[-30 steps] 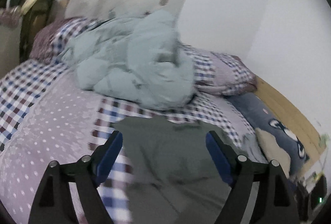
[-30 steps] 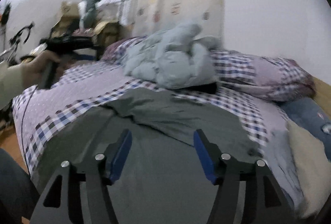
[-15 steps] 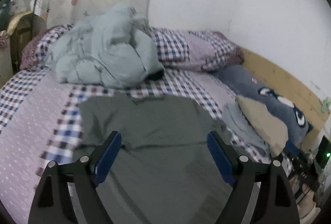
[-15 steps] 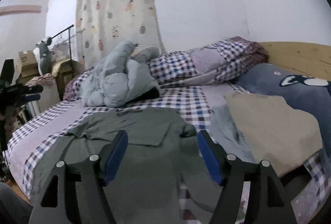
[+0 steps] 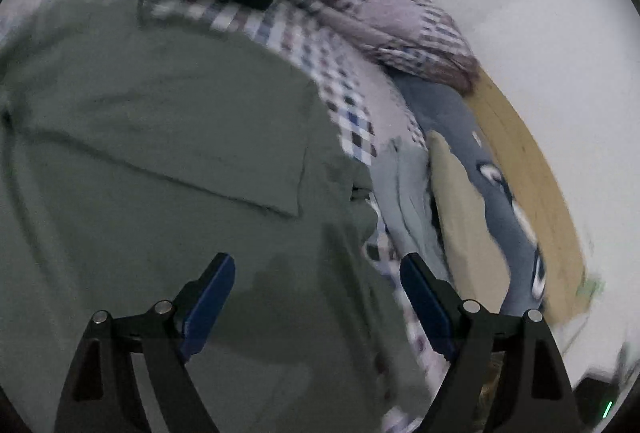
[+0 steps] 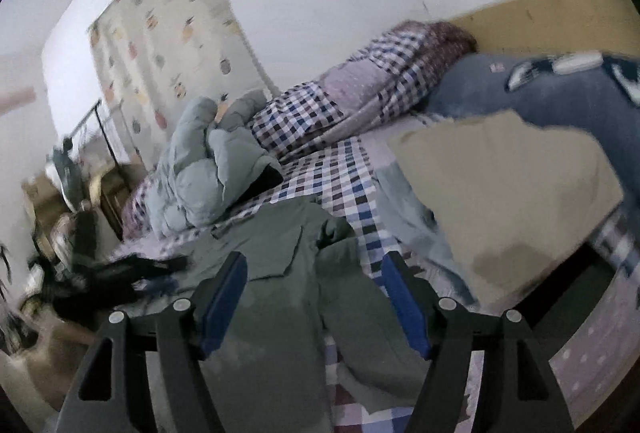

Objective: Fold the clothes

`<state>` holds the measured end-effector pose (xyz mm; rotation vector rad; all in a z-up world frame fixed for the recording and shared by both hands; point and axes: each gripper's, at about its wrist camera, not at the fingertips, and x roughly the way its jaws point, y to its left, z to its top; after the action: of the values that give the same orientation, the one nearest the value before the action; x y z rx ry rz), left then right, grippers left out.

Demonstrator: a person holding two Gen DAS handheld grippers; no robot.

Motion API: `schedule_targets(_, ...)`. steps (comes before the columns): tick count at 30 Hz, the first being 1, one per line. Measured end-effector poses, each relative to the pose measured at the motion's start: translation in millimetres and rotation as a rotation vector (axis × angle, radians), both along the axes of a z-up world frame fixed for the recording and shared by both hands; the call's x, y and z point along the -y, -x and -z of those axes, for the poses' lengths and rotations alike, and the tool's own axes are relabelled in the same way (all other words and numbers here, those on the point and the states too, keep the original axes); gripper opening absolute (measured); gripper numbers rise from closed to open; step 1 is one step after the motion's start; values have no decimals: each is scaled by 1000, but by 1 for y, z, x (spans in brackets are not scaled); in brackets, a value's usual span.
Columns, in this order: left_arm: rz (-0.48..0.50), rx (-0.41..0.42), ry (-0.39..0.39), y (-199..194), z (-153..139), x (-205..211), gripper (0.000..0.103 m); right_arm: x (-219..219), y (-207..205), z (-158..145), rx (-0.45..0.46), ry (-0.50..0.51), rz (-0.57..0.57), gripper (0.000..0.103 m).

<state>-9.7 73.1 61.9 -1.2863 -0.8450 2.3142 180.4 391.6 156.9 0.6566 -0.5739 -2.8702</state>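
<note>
A dark green garment lies spread on the checked bedsheet, with one flap folded over its upper part. My left gripper hovers low over the garment's right side, pointing down at it, jaws wide open with nothing between them. In the right wrist view the same garment runs under my right gripper, which is tilted and stands open above a bunched sleeve or edge, not touching cloth. A dark blurred shape at the garment's left end cannot be made out.
A puffy pale blue jacket is heaped at the far side of the bed. A checked quilt roll lies by the wall. Folded beige cloth, pale blue cloth, a blue cartoon pillow and the wooden headboard are right.
The left wrist view swung right and dropped closer to the green garment. The right wrist view moved right and rolled, and its jaws stand a little wider than a second ago.
</note>
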Motion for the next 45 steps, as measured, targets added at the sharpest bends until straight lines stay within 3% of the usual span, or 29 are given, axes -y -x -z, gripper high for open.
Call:
schedule_targets(7, -146, 139, -53, 39, 36, -24, 88, -12, 0, 1, -3, 64, 4, 74)
schedule_targets(13, -227, 177, -65, 63, 48, -32, 85, -13, -1, 0, -9, 71, -12, 74)
schedule_targets(14, -239, 193, -81, 66, 50, -32, 82, -14, -1, 1, -9, 76, -13, 74)
schedule_targets(15, -252, 209, -97, 69, 51, -32, 67, -16, -1, 1, -8, 81, -13, 74)
schedule_targets(16, -263, 229, -111, 72, 54, -33, 45, -17, -1, 1, -7, 86, -12, 74)
schedule_targets(18, -277, 285, -119, 78, 61, -36, 22, -21, -2, 3, -3, 97, -10, 74)
schedule_targets(20, -303, 304, -133, 77, 65, -37, 21, -25, -3, 3, -1, 105, -7, 74)
schedule_targets(22, -321, 302, -150, 75, 68, -40, 3, -29, -5, 4, 1, 113, -1, 74)
schedule_targets(25, -313, 278, -172, 73, 66, -49, 0, -35, -7, 6, 7, 126, 5, 74)
schedule_targets(27, -287, 251, -167, 72, 60, -58, 0, -38, -8, 7, 8, 133, 8, 74)
schedule_targets(33, -234, 236, -41, 74, 56, -66, 1, -46, -13, 8, 12, 135, 21, 74)
schedule_targets(35, -223, 188, -11, 70, 45, -62, 4, -49, -14, 8, 14, 138, 29, 74)
schedule_targets(36, -221, 160, 4, 67, 39, -59, 15, -51, -15, 9, 15, 140, 35, 74)
schedule_targets(37, -236, 150, -7, 64, 36, -54, 38, -54, -16, 9, 17, 142, 41, 74)
schedule_targets(39, -282, 144, -58, 58, 33, -40, 69, -57, -17, 10, 20, 150, 49, 74)
schedule_targets(40, -293, 150, -65, 56, 33, -37, 76, -59, -18, 11, 21, 155, 53, 74)
schedule_targets(45, -314, 191, -61, 46, 38, -28, 76, -62, -18, 11, 23, 164, 54, 74)
